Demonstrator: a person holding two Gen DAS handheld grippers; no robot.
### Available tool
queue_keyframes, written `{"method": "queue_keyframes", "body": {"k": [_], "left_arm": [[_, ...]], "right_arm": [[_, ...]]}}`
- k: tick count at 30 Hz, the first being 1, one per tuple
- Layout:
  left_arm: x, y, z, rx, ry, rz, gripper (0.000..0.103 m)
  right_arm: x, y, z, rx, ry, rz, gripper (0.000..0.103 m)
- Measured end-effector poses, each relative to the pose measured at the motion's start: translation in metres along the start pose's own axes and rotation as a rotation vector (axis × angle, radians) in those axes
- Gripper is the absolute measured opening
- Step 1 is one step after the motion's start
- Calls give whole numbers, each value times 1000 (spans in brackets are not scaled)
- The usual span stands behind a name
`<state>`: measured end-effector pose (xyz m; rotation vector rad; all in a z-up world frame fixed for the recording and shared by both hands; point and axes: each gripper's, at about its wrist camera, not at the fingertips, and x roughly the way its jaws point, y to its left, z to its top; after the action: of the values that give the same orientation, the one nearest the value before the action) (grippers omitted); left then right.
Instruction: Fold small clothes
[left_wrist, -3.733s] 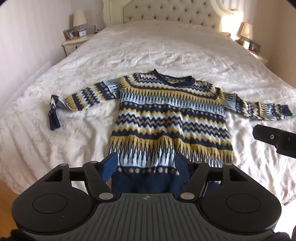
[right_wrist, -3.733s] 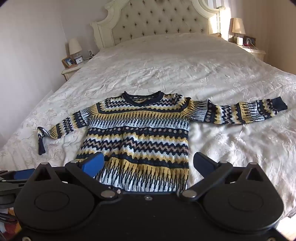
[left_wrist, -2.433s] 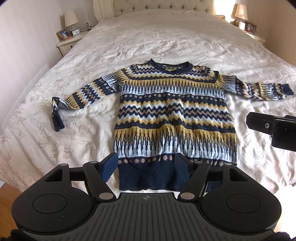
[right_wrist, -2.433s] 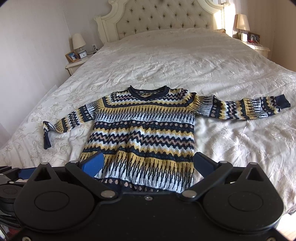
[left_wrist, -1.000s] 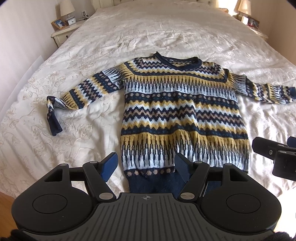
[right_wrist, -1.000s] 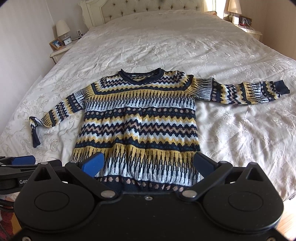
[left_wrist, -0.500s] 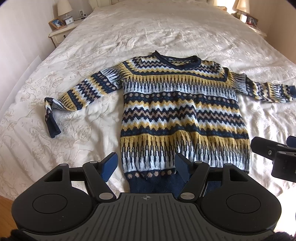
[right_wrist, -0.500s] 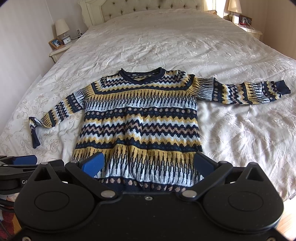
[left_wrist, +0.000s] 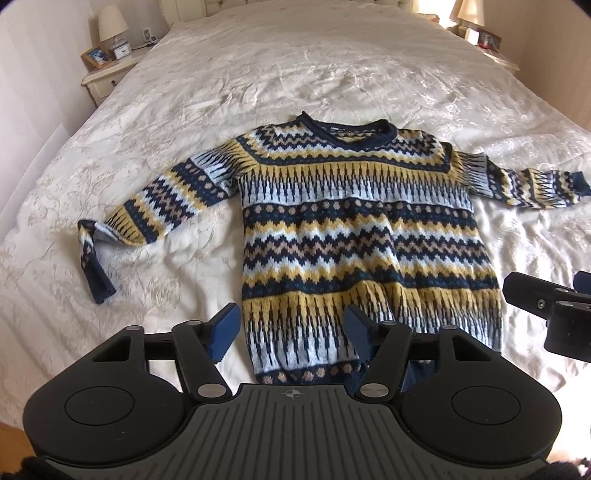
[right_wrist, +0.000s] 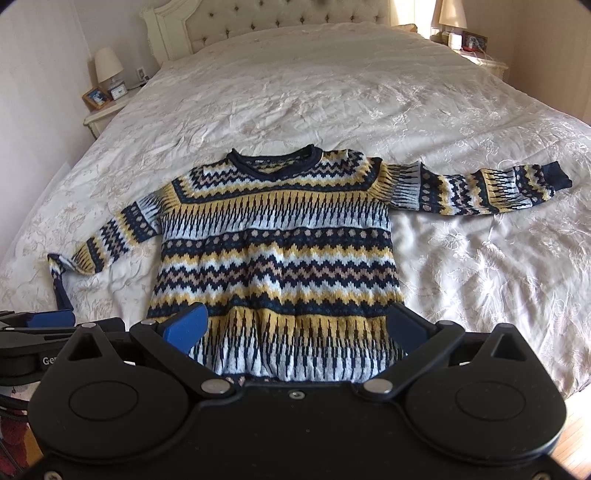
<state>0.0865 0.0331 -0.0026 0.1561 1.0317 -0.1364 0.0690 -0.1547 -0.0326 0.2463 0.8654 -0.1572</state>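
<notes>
presently — item one: a knitted jumper (left_wrist: 354, 236), navy, yellow and pale blue in zigzag bands, lies face up and flat on the bed (left_wrist: 332, 81), neckline toward the headboard, hem at the near edge. laid out whole like this, it offers every edge for folding; no fold is made yet.

item two: its sleeves. the one on the right of the view (right_wrist: 480, 192) stretches straight out, cuff flat; the one on the left (left_wrist: 155, 214) slants down, its cuff end twisted and doubled over — likely to need straightening before it folds in.

item three: left tool (left_wrist: 290, 326), poised over the hem's left corner, blue pads apart with the knit showing between them, not pinched. its jaws have just been closing somewhat, probably readying for a grip on the hem.

item four: right tool (right_wrist: 295, 326), spread wide above the hem, nothing pinched; its span roughly brackets the jumper's lower body.

item five: bedside cabinets with lamps, well apart from the work.
</notes>
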Motion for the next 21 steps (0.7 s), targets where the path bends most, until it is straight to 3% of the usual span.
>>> {"method": "queue_keyframes", "body": {"k": [6,11,15,21], "left_arm": [[10,13,14,6,-3,-23,42],[19,14,24,49,-19,-28,41],[26,9,34,56,-15,-33,41],[37,-10,52,46,-20,-43,41]], "right_arm": [[-1,5,7,33,-73,-12,102],[-7,-1,16,96,-165,-26,102],[-6,-17,30,143,-213,-92,102],[20,-66,56,111,-190,-143,102]]}}
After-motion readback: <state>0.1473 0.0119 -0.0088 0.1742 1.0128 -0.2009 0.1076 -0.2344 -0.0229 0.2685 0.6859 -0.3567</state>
